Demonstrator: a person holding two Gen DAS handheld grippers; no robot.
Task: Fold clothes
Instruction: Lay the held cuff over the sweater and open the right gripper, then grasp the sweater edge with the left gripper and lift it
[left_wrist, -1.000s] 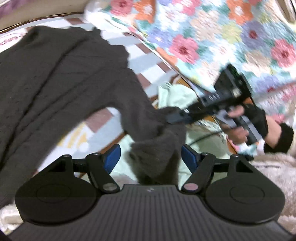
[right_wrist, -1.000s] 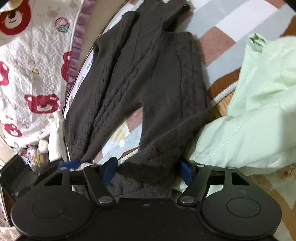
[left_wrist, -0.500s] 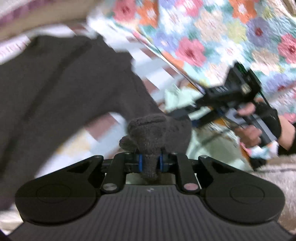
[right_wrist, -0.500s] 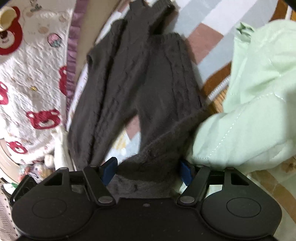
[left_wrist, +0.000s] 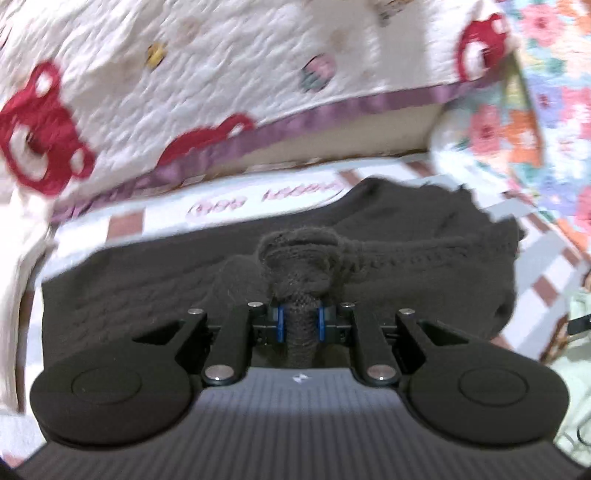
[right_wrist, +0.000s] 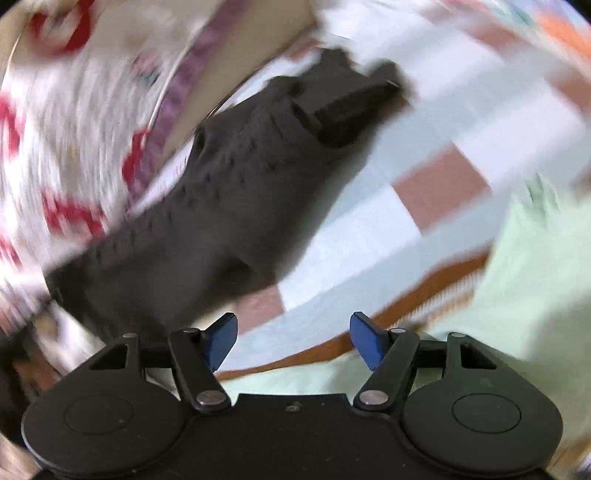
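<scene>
Sweater (left_wrist: 424, 258), dark knit, lay spread on the checked bed cover (right_wrist: 369, 229) beside a bear-print quilt (left_wrist: 184, 74). Left gripper (left_wrist: 300, 325) had its jaws clenched on a bunched cuff or sleeve end of it, held over the body. Right gripper (right_wrist: 293, 339) was released, jaws wide, nothing between them, above a pale green garment (right_wrist: 517, 295). Judged: sleeve fold; carry the cuff flat across the chest, avoid dragging the body, release only once laid smooth.
</scene>
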